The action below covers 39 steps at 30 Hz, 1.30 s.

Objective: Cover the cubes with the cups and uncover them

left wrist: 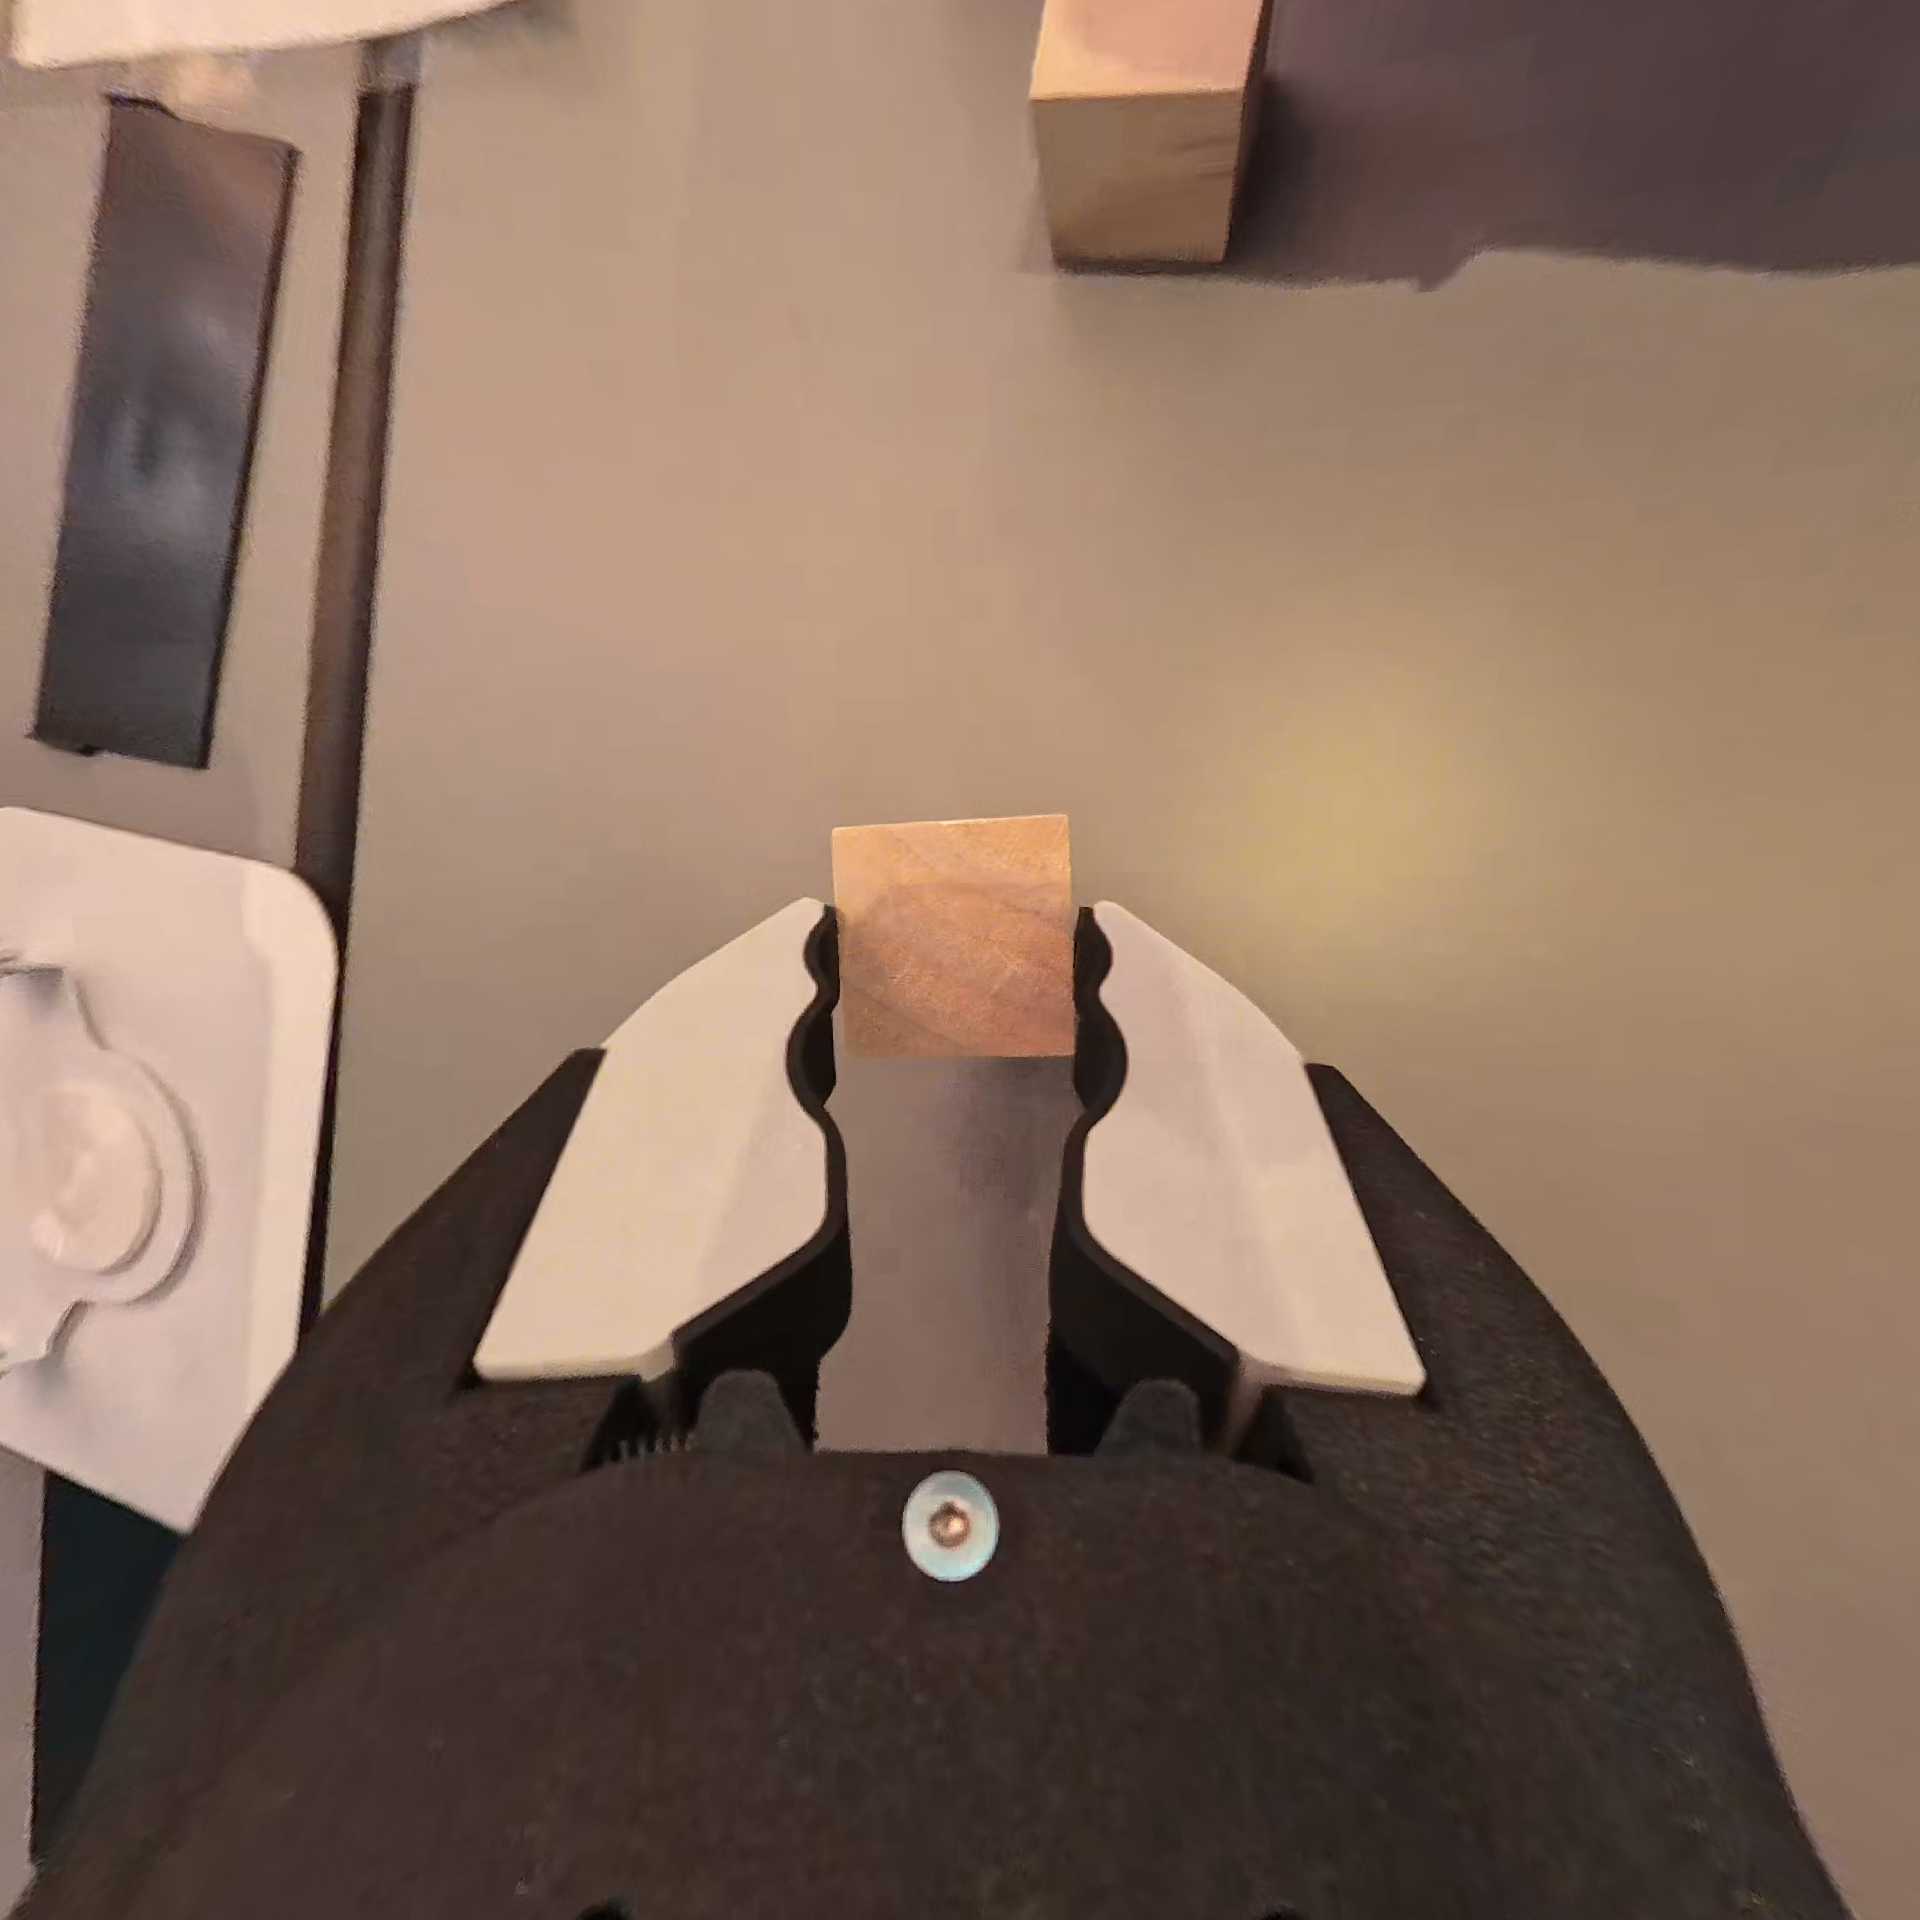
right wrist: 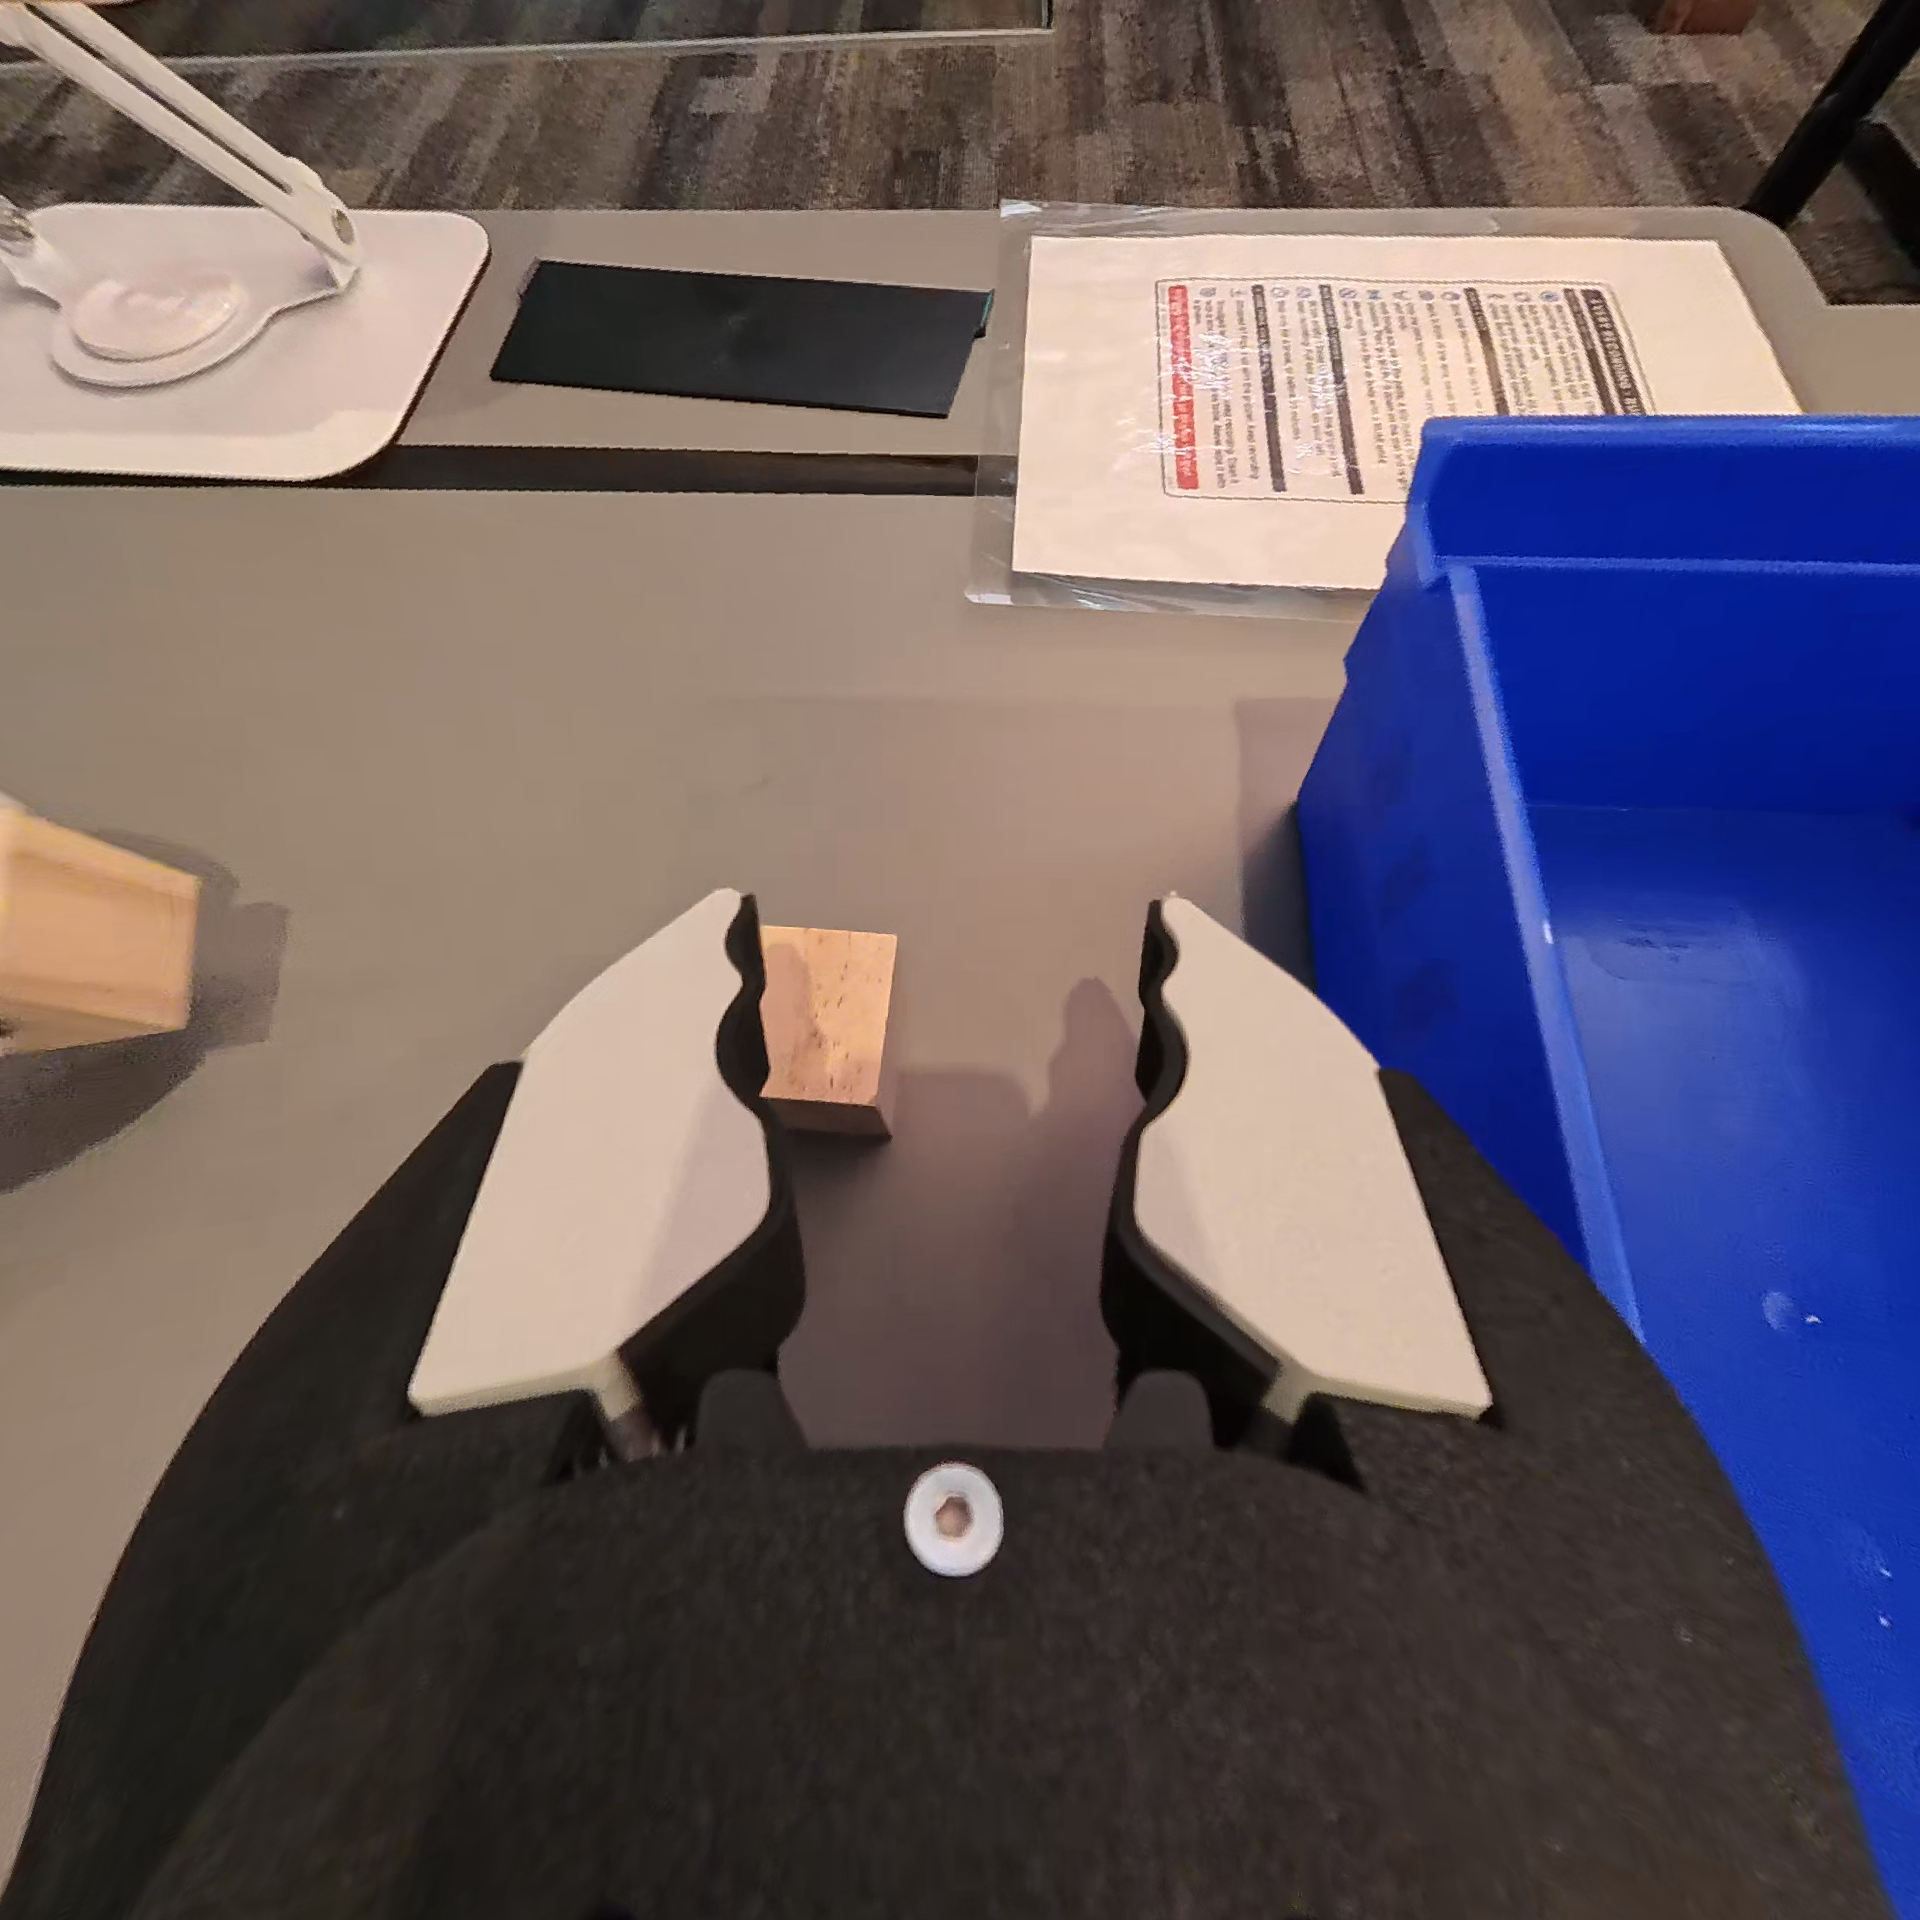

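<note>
While no cup is to be seen in either view, neither covering nor uncovering can be confirmed; the task is judged to be at an early, cube-placing stage or between cycles.

Left tongs (left wrist: pixel 954 971) are clenched on a small wooden cube (left wrist: pixel 954 940), gripped at its two side faces and seen from above the grey surface (left wrist: pixel 1351 623); whether it is lifted or resting cannot be told. A second, larger wooden block (left wrist: pixel 1143 145) stands well apart, toward the far edge of that view.

Right tongs (right wrist: pixel 945 997) are released, jaws spread wide. Another wooden cube (right wrist: pixel 828 1023) lies on the surface beside the left finger (right wrist: pixel 623 1122) of that pair — contact cannot be told — with open surface between it and the right finger.

Room for moving: a blue bin (right wrist: pixel 1403 935) stands close on the right, its wall just beside the right finger, so sideways travel that way is judged restricted. Farther off lie a sleeved printed sheet (right wrist: pixel 1091 436), a black flat panel (right wrist: pixel 738 338) and a white lamp base (right wrist: pixel 343 343). Ample clear surface is noted ahead and to the left — up to a pale wooden block (right wrist: pixel 83 935) at the left edge.
</note>
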Tool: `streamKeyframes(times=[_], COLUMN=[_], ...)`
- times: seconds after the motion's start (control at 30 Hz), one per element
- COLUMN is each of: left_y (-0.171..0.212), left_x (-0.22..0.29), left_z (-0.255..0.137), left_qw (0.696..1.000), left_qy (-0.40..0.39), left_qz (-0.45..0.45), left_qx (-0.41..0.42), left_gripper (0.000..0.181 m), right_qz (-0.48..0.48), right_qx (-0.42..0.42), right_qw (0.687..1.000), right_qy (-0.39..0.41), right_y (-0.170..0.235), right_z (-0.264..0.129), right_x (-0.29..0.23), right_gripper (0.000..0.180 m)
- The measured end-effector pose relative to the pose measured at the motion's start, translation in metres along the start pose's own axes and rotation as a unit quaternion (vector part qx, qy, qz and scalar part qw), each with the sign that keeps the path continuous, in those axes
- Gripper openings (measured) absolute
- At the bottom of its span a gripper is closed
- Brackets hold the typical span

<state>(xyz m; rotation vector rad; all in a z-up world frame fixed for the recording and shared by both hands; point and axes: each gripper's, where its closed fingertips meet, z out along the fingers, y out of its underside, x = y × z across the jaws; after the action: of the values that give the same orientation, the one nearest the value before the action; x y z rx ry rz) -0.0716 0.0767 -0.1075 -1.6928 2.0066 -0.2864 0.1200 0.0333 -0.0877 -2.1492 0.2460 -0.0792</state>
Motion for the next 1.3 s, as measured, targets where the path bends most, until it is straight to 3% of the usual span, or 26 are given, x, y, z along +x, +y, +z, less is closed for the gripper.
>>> streamKeyframes(times=[0.23,0.5,0.57,0.7,0.83,0.9,0.97,1.13,1.3], left_y=[-0.006,-0.011,-0.01,-0.012,0.004,0.029,0.069,0.194,0.321], left_x=[0.009,0.008,0.009,0.007,-0.004,-0.01,-0.013,-0.015,-0.007], left_z=[0.031,0.035,0.033,0.007,-0.056,-0.095,-0.136,-0.247,-0.327], left_qw=[0.998,0.997,0.996,0.997,0.996,0.986,0.974,0.936,0.862], left_qy=[0.054,0.071,0.08,0.07,-0.02,-0.095,-0.162,-0.291,-0.362], left_qz=[0.015,0.036,0.028,0.001,-0.036,-0.08,-0.11,-0.191,-0.355], left_qx=[-0.02,-0.006,-0.006,0.019,0.082,0.116,0.114,0.049,-0.011], left_gripper=[0.043,0.043,0.052,0.073,0.065,0.057,0.059,0.063,0.053], right_qz=[-0.001,0.005,0.006,0.009,0.016,0.022,0.027,0.027,0.008], right_qx=[-0.004,-0.015,-0.018,-0.019,-0.016,-0.013,-0.011,-0.005,-0.021], right_qw=[1.0,1.0,1.0,1.0,0.999,0.999,0.999,0.999,1.0], right_qy=[-0.004,-0.009,-0.011,-0.016,-0.024,-0.027,-0.028,-0.025,-0.014], right_y=[0.002,0.006,0.007,0.009,0.009,0.009,0.008,0.005,0.008], right_z=[0.002,0.003,0.004,0.005,0.005,0.005,0.005,0.0,-0.002], right_x=[0.003,0.005,0.005,0.004,0.003,0.004,0.005,0.004,0.003], right_gripper=[0.07,0.071,0.072,0.072,0.072,0.072,0.072,0.072,0.073])
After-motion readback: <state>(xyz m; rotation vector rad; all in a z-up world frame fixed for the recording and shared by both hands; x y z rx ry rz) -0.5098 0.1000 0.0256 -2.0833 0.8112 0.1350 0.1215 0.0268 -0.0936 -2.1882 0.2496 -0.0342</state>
